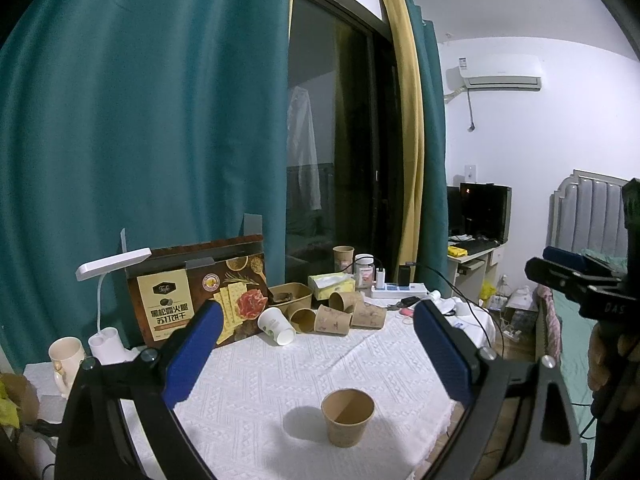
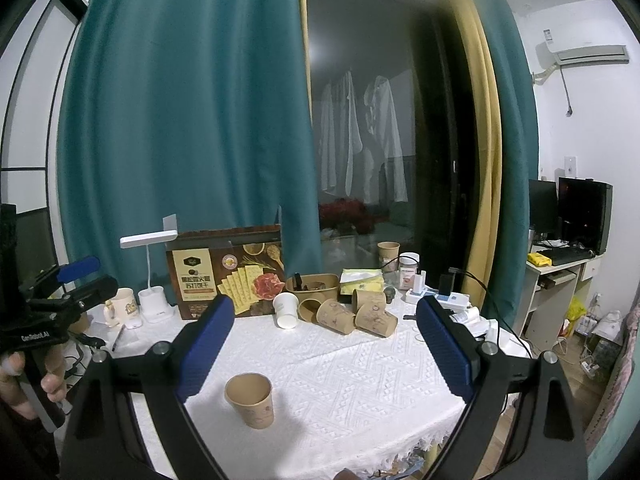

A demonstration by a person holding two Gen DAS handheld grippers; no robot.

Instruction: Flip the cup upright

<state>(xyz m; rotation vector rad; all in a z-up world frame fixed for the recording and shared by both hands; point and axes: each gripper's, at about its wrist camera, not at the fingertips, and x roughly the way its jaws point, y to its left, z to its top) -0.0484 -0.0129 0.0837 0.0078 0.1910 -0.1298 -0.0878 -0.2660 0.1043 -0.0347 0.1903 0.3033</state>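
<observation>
A brown paper cup stands upright, mouth up, near the front edge of the white tablecloth. My left gripper is open, its blue pads wide apart; the cup sits below and between them, untouched. My right gripper is open too, with the cup low and just inside its left pad, not touched. Further back, several brown cups and a white cup lie on their sides in a cluster.
A cracker box, a white desk lamp, a mug, a brown bowl, a tissue pack, a jar and a power strip crowd the back. The tablecloth's front right edge drops to the floor.
</observation>
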